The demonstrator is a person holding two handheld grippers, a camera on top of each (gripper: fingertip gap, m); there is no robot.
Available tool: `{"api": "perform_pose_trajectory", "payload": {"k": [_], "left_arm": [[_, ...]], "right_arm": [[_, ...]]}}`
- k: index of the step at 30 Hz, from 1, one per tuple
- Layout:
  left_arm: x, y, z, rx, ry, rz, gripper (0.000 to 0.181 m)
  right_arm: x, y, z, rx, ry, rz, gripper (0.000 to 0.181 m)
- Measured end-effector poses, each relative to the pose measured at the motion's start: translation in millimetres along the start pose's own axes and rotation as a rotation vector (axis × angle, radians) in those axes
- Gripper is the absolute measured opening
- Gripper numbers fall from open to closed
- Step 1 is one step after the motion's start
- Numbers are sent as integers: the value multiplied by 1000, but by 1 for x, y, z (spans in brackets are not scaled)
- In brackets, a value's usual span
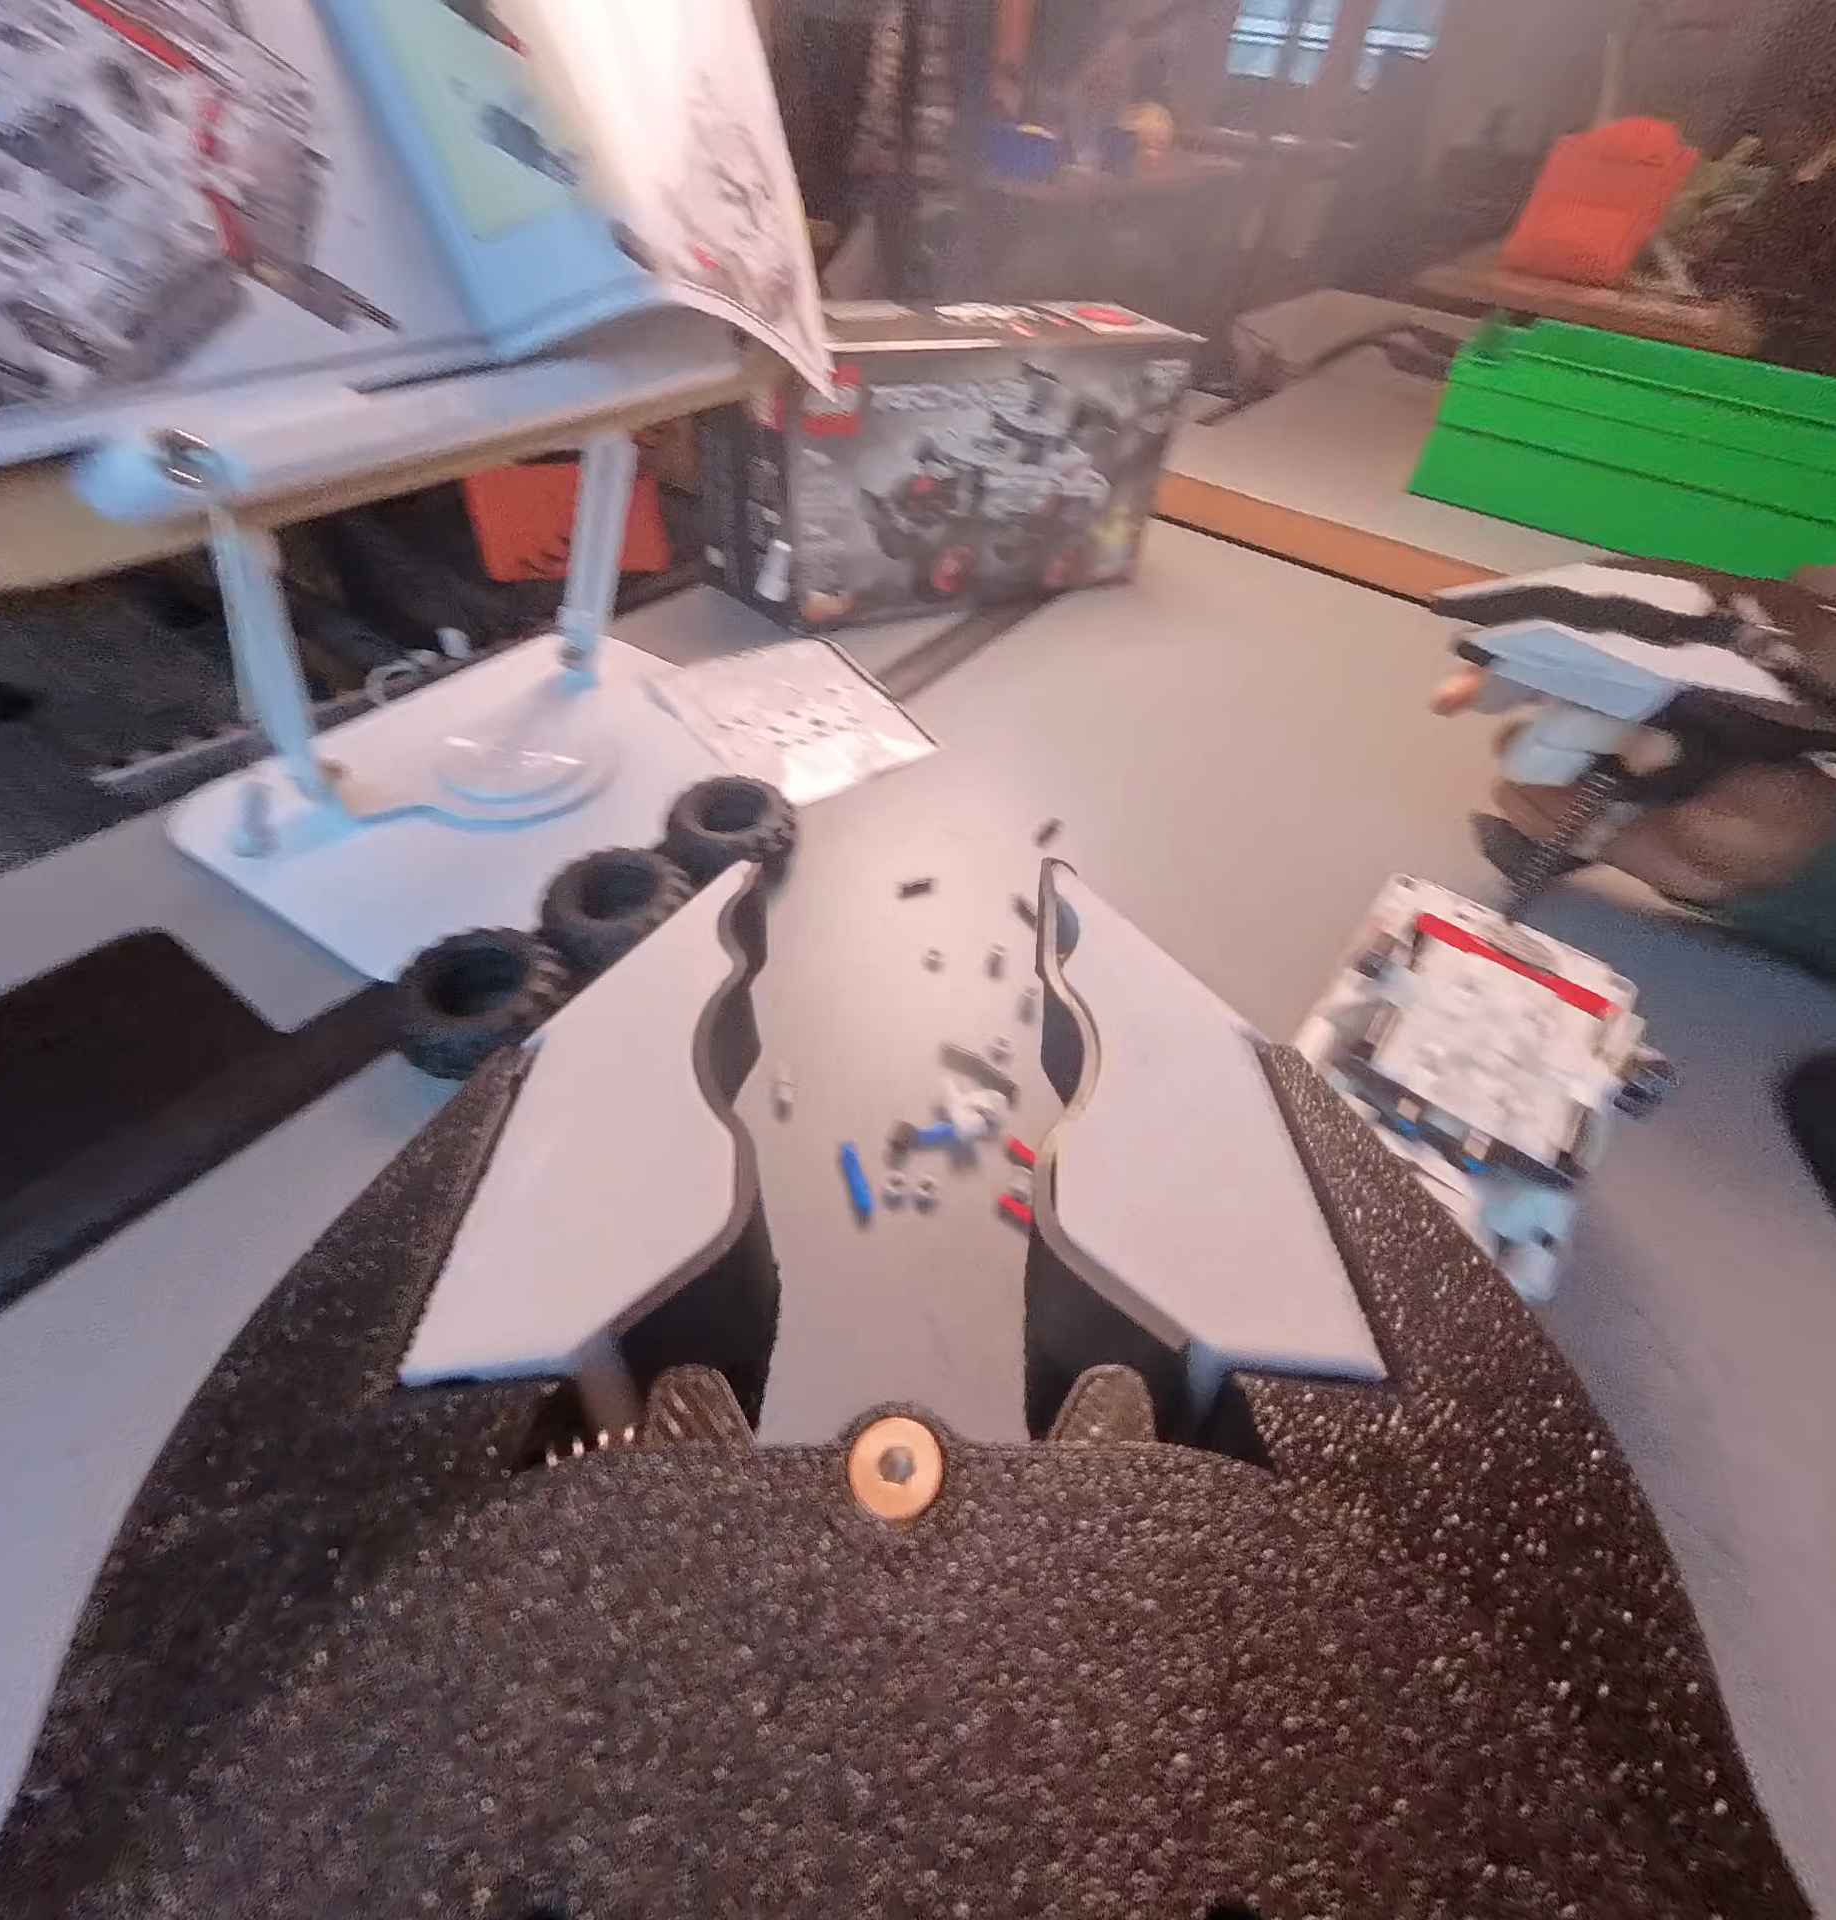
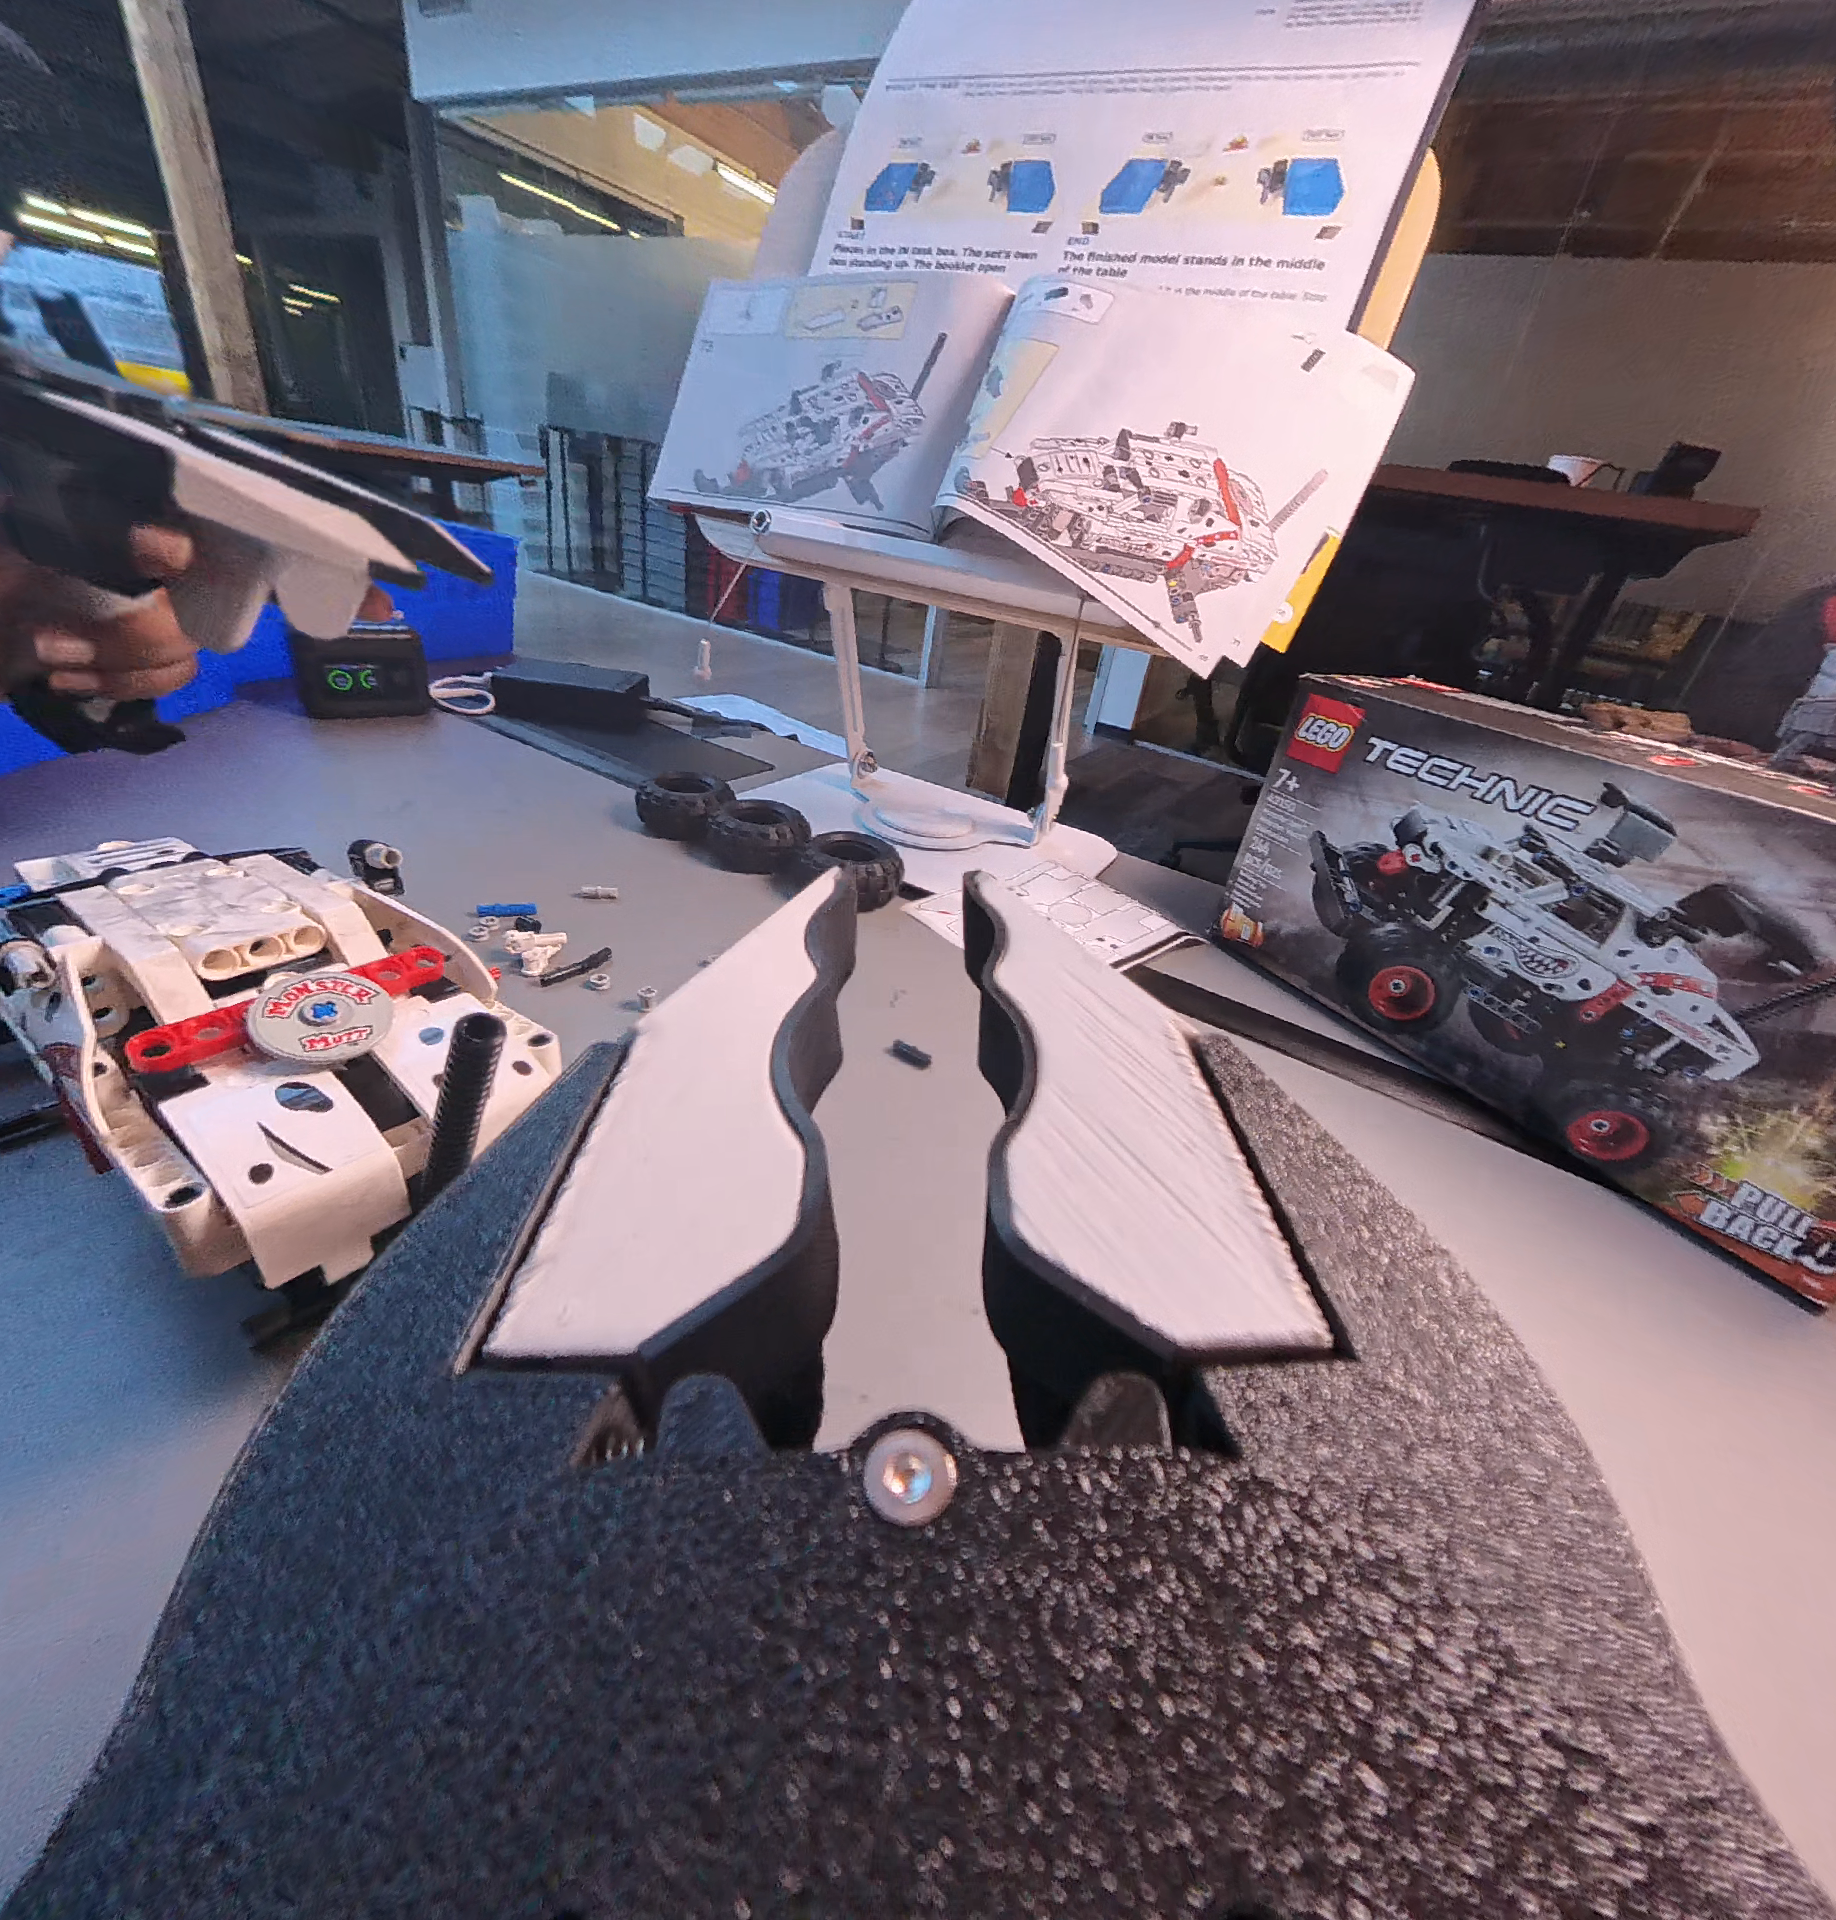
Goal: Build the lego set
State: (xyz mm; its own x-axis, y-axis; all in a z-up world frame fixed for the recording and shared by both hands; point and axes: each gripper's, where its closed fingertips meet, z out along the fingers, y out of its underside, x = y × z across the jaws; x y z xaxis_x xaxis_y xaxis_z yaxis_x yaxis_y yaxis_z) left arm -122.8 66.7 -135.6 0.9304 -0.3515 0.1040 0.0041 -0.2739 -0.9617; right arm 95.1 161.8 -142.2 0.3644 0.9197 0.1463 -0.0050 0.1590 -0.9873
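Note:
The white truck body (image 2: 259, 1049) with a red beam and round grey badge lies on the grey table at the left; it also shows in the left wrist view (image 1: 1475, 1049). Small loose pieces (image 1: 945, 1101) lie scattered beside it, also seen in the right wrist view (image 2: 540, 940). Three black tyres (image 1: 602, 914) sit in a row by the stand's base, also seen in the right wrist view (image 2: 758, 831). My left gripper (image 1: 898, 883) is open and empty above the loose pieces. My right gripper (image 2: 909, 883) is open and empty over a small black pin (image 2: 909, 1051).
An instruction booklet (image 2: 1007, 436) lies open on a white stand (image 2: 935, 810) at the back. The set's box (image 2: 1558, 956) stands at the right. A paper sheet (image 1: 789, 717) lies by the stand. A power adapter (image 2: 571, 686) and blue bin (image 2: 446, 592) are far left. The grippers' ends are close to 25 cm from one another.

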Motion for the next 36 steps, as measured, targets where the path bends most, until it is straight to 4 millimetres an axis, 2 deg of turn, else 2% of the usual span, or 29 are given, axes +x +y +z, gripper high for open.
{"api": "perform_pose_trajectory", "payload": {"k": [3,6,8,10,15,18,20,22,23,26,28,30,33,36], "left_arm": [[68,27,-17,-55,306,-57,52],[107,68,-22,-202,409,13,57],[116,89,-19,-295,391,107,47],[121,92,-15,-334,377,150,42],[128,88,4,-388,284,173,42],[127,84,6,-364,301,184,43],[122,67,2,-297,335,139,60],[98,30,3,-159,277,101,63],[75,8,5,-89,196,91,64],[-21,-46,13,63,-174,128,68],[-85,-70,18,115,-406,176,73],[-136,-88,26,134,-551,190,83],[-189,-109,42,124,-696,201,102],[-212,-117,58,115,-788,210,113]], "right_arm": [[-8,3,2,-14,-20,-18,19],[-12,8,4,-30,-30,-20,19],[-12,10,4,-38,-35,-15,19],[-12,10,4,-38,-34,-14,19],[-9,12,4,-46,-23,-24,19],[-4,11,3,-45,-13,-14,19],[0,8,1,-33,0,-8,19],[4,5,1,-20,10,12,19],[6,5,0,-17,15,23,19],[10,7,1,-17,25,49,20],[11,8,0,-18,29,48,20],[13,8,0,-22,39,29,20],[18,8,-1,-22,53,25,20],[25,10,-2,-23,70,34,20]]}}
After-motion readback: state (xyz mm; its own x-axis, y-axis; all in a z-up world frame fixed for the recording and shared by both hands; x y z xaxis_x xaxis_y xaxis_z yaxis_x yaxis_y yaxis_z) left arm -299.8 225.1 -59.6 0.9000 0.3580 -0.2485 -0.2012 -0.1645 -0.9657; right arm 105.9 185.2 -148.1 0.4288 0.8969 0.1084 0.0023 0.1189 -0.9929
